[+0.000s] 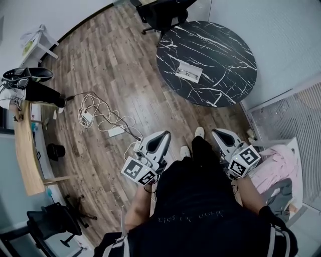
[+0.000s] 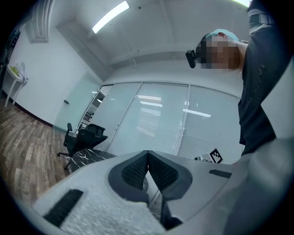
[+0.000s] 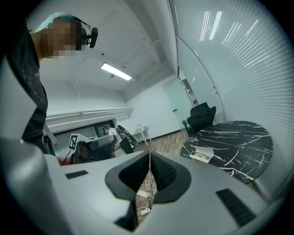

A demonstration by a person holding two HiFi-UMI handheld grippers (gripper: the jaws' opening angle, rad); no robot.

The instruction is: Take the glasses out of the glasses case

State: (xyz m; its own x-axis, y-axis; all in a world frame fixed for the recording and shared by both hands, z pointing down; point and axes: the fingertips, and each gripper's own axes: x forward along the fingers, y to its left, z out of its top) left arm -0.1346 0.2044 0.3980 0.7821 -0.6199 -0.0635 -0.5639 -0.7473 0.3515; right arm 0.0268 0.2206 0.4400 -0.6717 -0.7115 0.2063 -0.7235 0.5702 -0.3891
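**Item: two claws idle at the waist, case not yet reached**

1. Left gripper (image 1: 164, 135). I hold it low, in front of my hip. The jaws are pressed together at the tips, and its own view shows nothing caught between the ribbed pads (image 2: 133, 172).
2. Right gripper (image 1: 217, 133). It sits at the same height by my other hip. The jaws are likewise closed to a seam and carry nothing.
3. Cables (image 1: 108, 123). A loose tangle with a power strip lies on the wooden floor, to the left of my path forward.
4. Table (image 1: 225, 55). Round, with a black marbled top, it stands well apart from both claws.
5. Glasses case (image 1: 189, 71). It is pale, lies open on the table's near-left part, and has nothing around it. The right gripper view shows a faint shape inside that I take for the glasses (image 3: 200, 154).
6. Office chair (image 1: 160, 15). It stands beyond the table.

**Hazards, as judged**
- Both claws must open before the reach, since closed tips would only shove the case.
- The case looks light on a slick top. Pulling at the frame without the other claw steadying it could drag the case along or tip it.
- A thin frame may slip out of a shallow pinch, or bend in a hard one.
- Drifting left on the approach risks snagging the cables.
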